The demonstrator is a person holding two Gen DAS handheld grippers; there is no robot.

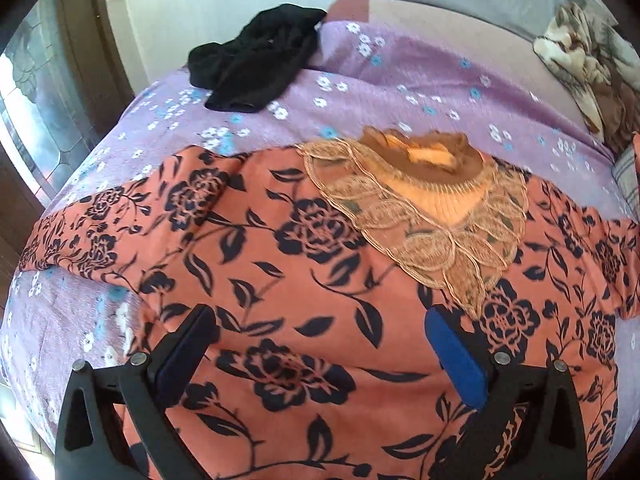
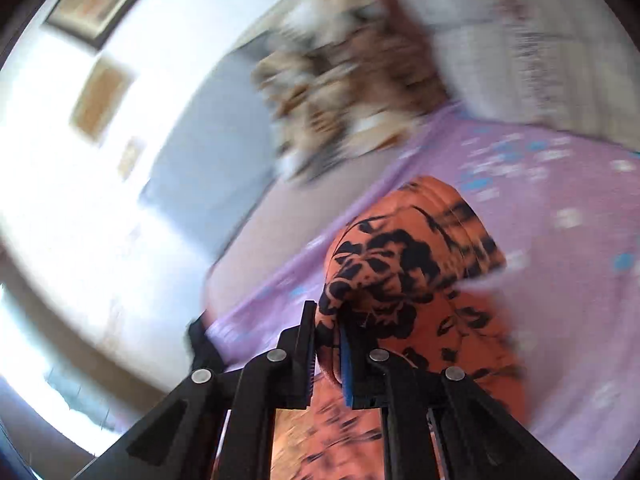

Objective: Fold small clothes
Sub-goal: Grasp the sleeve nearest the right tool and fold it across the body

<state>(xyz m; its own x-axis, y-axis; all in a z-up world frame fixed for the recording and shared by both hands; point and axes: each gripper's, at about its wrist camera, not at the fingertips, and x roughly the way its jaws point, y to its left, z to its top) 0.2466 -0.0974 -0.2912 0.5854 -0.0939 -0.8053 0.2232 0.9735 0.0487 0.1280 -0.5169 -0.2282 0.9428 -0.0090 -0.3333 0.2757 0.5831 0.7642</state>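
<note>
Daylight floods both my views, bright and soft. From my left claw [image 1: 318, 328], the orange floral top [image 1: 288, 264] is lit evenly with faint shadows in its folds; past its left sleeve a window [image 1: 28, 120] glares pale. Focus is fairly sharp there, though the bed's lilac sheet [image 1: 400, 76] bows hard near the black circular rim. My right view is smeared with motion blur: the wall [image 2: 60, 200] left of the sleeve [image 2: 400, 264] is blown out white, and only my right claw [image 2: 326, 322] stays crisp.
</note>
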